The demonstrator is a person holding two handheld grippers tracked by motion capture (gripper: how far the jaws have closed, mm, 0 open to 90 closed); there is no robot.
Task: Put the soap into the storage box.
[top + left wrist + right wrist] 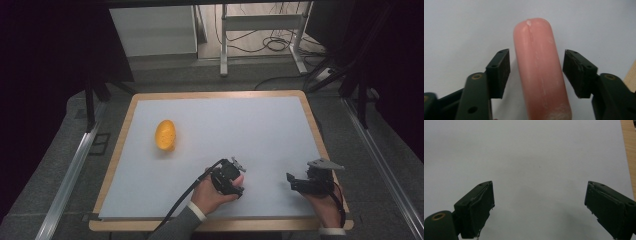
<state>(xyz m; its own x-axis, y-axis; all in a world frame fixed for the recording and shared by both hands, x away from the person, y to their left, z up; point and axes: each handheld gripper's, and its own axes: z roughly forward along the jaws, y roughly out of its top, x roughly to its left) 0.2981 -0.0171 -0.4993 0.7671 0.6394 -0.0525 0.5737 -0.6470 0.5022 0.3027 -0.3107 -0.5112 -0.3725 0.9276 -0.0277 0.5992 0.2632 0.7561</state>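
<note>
Pink sausage (pixel 541 72) lies between the left tongs (pixel 536 72), jaws part-closed, gaps on both sides.

No readable text, labels, brands, numbers or signs appear anywhere on the table or its surroundings.

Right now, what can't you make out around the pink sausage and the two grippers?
- Pink sausage, left gripper view: near end cut off by the bottom edge; in the high view the person's left hand and the left gripper cover it.
- Whether the pads touch it: narrow gaps show, so seemingly not.
- Yellow-orange oval object, high view: too small to identify.
- Right gripper: open, nothing between.
</note>
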